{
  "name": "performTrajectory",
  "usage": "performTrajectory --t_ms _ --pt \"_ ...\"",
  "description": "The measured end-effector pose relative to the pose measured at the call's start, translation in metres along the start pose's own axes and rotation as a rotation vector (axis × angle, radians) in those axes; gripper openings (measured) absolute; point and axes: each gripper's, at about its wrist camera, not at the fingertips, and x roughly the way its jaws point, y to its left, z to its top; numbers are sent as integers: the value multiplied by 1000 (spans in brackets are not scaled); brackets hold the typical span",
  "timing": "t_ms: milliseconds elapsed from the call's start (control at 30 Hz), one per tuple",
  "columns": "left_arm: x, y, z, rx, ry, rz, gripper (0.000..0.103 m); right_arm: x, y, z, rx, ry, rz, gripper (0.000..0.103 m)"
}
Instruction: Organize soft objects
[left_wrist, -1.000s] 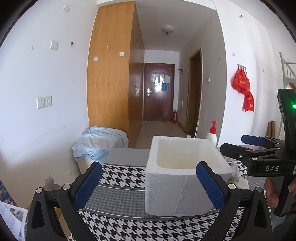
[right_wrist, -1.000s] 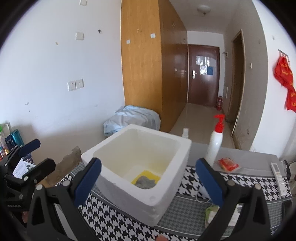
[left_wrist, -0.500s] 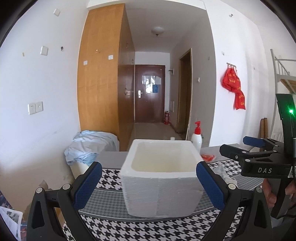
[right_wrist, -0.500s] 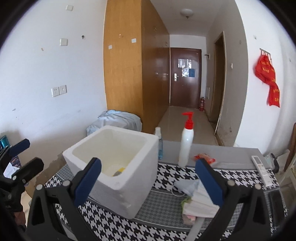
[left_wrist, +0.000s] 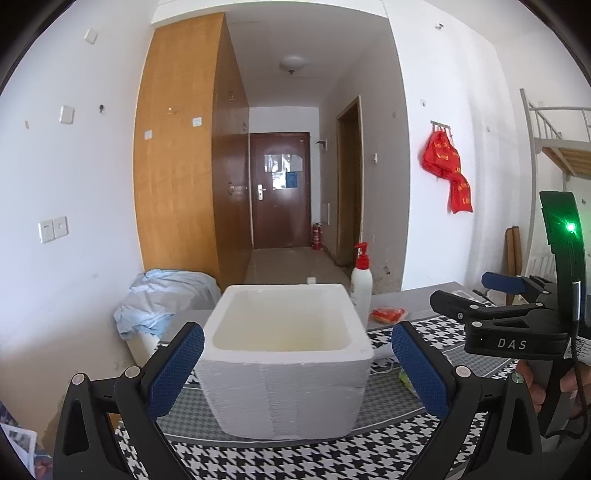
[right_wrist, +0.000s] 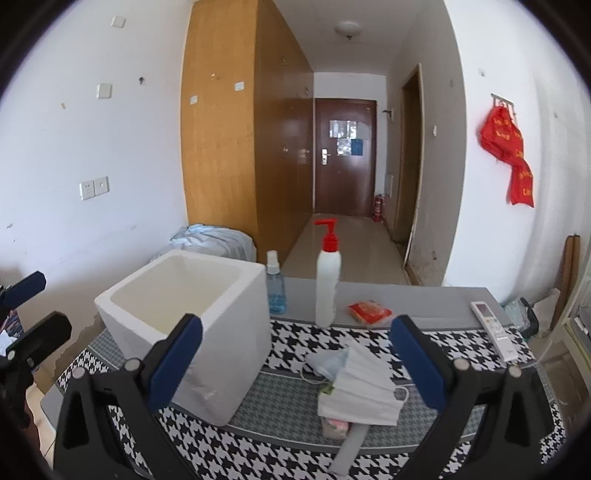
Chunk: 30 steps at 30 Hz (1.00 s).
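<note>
On the houndstooth cloth (right_wrist: 295, 458), both spread claws face a square foam box (right_wrist: 207, 325).

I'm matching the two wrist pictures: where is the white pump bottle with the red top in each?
Left wrist view: the pump bottle stands right of centre, behind the foam box's far right corner.
Right wrist view: the pump bottle stands centre, right of the box.
Shared landmark: the dark door.

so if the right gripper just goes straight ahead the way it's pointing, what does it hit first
Probably the white pump bottle. The open right gripper points over the face masks, which lie lower, so it likely clears them. The foam box stands left of that line. Depth is hard to judge.
</note>
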Motion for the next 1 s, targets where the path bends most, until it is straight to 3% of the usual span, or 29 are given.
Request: performTrajectory --t_ms 333,1000 --pt "4 -19 0 22 1 -43 102 -8 -27 -10 68 38 -5 103" --pt "23 -53 -6 47 38 -138 102 -24 -69 -25 134 18 -71 103"
